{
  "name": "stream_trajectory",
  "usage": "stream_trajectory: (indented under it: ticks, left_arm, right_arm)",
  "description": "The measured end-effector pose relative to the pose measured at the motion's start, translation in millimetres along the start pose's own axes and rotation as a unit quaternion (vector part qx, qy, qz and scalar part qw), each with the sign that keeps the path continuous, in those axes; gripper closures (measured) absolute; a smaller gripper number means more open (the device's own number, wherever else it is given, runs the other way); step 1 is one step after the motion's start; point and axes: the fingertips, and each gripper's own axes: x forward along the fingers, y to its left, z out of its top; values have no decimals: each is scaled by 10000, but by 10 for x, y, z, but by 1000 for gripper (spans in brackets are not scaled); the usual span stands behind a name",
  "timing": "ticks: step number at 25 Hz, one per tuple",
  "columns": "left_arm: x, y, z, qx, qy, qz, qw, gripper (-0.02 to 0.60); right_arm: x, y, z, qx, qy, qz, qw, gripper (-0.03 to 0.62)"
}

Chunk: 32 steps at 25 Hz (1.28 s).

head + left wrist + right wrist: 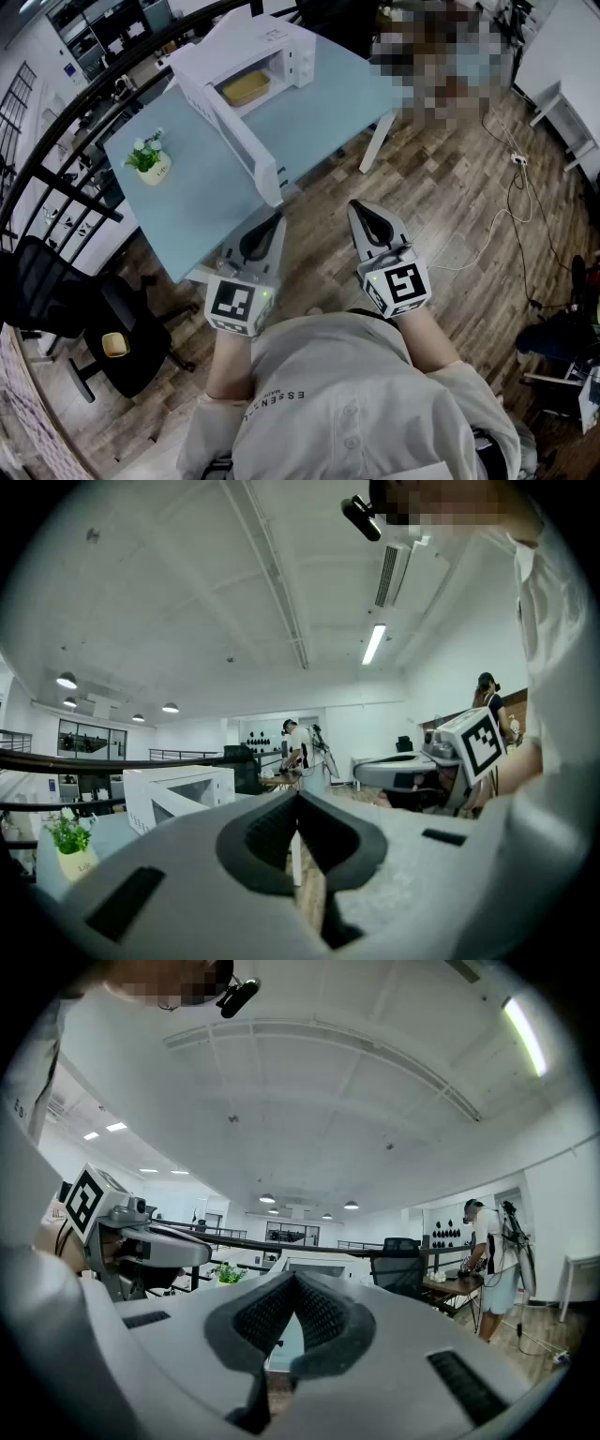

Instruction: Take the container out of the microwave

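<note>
A white microwave [281,52] stands on the pale blue table [328,103] with its door [234,127] swung wide open toward me. Inside it lies a yellow container [246,89]. My left gripper [275,218] and right gripper [356,208] hover side by side off the table's near edge, well short of the microwave. Both are shut with nothing between the jaws. In the left gripper view the closed tips [296,799] point at the microwave [178,794]. The right gripper view shows its tips [296,1279] meeting below the microwave [323,1265].
A small potted plant [150,161] sits on the table's left part. A black office chair [66,291] stands at the left on the wood floor. A white table leg [377,141] and floor cables [511,202] are to the right. A person [487,1265] stands far off.
</note>
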Motion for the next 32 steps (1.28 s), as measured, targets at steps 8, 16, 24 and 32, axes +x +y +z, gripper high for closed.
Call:
stream_trajectory:
  ticks: [8,16,24,32]
  left_arm:
    - [4,28,0,53,-26,-50,10000,580]
    - [86,65,14,-41,-55,-73,9999,580]
    - [248,156,-55,-170,-75,-133,9997,580]
    - [610,225,-144,-292,40,-141,9995,580]
  right_arm:
    - [20,-3,-38,62,30,-77,9999,579]
    - [50,-86,23,29,-96,-137,9999,579]
    - [224,-303,-142,147,287,-213,9993,407]
    - [494,-529,-332,179,490,-6,9986,407]
